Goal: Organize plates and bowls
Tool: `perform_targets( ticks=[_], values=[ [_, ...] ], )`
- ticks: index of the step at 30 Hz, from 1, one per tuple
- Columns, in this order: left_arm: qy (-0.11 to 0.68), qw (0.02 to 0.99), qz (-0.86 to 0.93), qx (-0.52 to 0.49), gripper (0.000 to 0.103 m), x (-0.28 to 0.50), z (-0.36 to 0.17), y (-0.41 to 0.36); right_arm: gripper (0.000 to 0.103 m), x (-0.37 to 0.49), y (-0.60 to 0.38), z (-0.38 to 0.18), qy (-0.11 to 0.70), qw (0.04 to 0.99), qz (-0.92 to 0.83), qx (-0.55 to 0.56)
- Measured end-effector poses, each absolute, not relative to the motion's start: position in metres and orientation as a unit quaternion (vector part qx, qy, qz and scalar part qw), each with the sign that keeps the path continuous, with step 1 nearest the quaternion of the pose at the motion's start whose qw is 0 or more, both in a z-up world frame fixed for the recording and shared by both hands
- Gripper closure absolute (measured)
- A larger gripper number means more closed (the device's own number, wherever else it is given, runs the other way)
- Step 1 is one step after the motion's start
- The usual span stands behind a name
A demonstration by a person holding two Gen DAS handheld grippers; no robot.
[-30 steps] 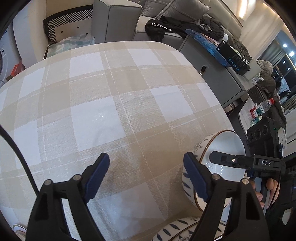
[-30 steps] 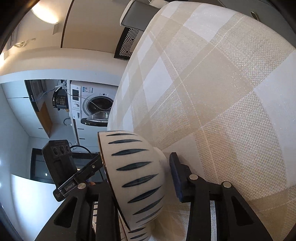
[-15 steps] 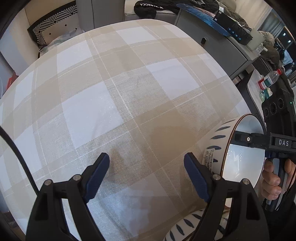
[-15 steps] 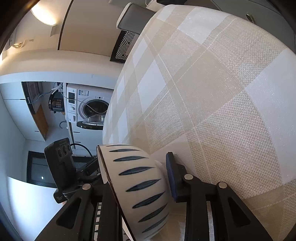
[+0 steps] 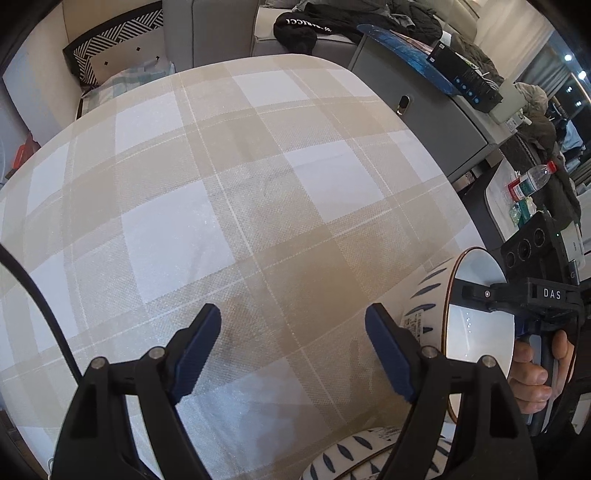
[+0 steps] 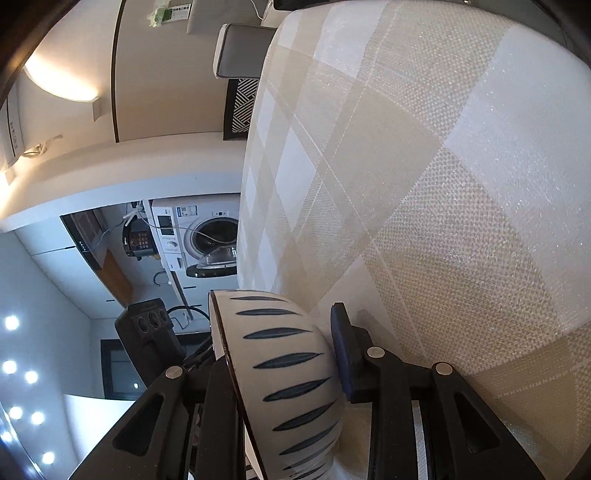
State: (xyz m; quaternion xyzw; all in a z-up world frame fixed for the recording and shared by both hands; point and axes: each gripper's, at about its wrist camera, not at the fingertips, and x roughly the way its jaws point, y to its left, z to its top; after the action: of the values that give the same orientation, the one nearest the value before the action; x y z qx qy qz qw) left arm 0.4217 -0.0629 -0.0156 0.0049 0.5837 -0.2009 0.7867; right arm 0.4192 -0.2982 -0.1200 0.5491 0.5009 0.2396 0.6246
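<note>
right claw (image 6: 284, 354) astride bowl (image 6: 288, 362) wall

Left gripper (image 5: 293, 347): black angular arms with cut-out slots, silver screw heads at the joints, dark blue pads (image 5: 388, 354). Right gripper (image 6: 275, 369): same black build and blue pad, white "DAS" lettering beside its three round sockets, gripped by a bare hand (image 5: 535, 373).

**A lived-in home, dining area open to lounge and laundry corner**

A checked beige-and-white tablecloth (image 5: 229, 206) covers the surface. Beyond it a grey sofa (image 5: 207, 33) carries heaped dark clothes (image 5: 369, 18), beside a grey cabinet (image 5: 436, 122). The other way, a front-loading washing machine (image 6: 199, 240) stands under a lit ceiling lamp (image 6: 55, 81).
</note>
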Motion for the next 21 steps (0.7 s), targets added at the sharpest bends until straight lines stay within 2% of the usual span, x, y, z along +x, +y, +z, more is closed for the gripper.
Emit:
perform_targets(
  ticks=[10, 21],
  values=[
    [0.546, 0.812, -0.201, -0.04, 0.022, 0.396, 0.021, -0.048, 0.078, 0.41, -0.301, -0.076, 0.476, 0.636, 0.256, 0.55],
    [0.492, 0.851, -0.17, -0.072, 0.022, 0.331, 0.069, -0.011, 0.078, 0.387, -0.273, -0.012, 0.465, 0.654, 0.299, 0.516]
  ],
)
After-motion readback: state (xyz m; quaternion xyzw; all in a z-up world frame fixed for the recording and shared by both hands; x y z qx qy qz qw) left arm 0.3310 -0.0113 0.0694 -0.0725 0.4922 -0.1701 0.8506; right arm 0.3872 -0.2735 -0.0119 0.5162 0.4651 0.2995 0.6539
